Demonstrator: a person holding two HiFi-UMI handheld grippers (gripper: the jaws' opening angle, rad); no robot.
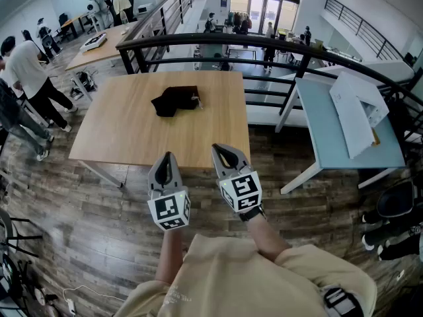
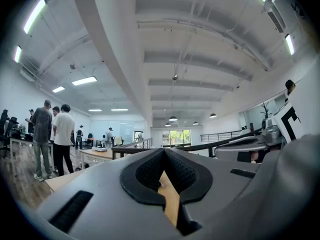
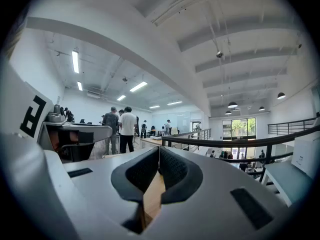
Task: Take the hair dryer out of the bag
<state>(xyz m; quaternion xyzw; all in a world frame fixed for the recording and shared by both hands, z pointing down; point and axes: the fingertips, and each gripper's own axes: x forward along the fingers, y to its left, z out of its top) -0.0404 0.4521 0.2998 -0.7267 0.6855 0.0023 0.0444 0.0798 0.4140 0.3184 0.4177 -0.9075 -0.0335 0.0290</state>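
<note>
A black bag (image 1: 174,100) lies on the far middle of a wooden table (image 1: 119,137); the hair dryer is not visible. My left gripper (image 1: 166,157) and right gripper (image 1: 221,149) hang side by side over the table's near edge, both level and shut with nothing between the jaws. In the left gripper view the left gripper (image 2: 163,150) has its tips touching, with only the table top showing below them. In the right gripper view the right gripper (image 3: 158,148) is the same, jaws shut and bare. Both stand well short of the bag.
A black railing (image 1: 264,45) curves behind the table. A pale blue table (image 1: 337,144) with a white box (image 1: 357,111) stands at the right. People (image 1: 26,78) stand at the left. Wooden floor (image 1: 99,223) lies below the grippers.
</note>
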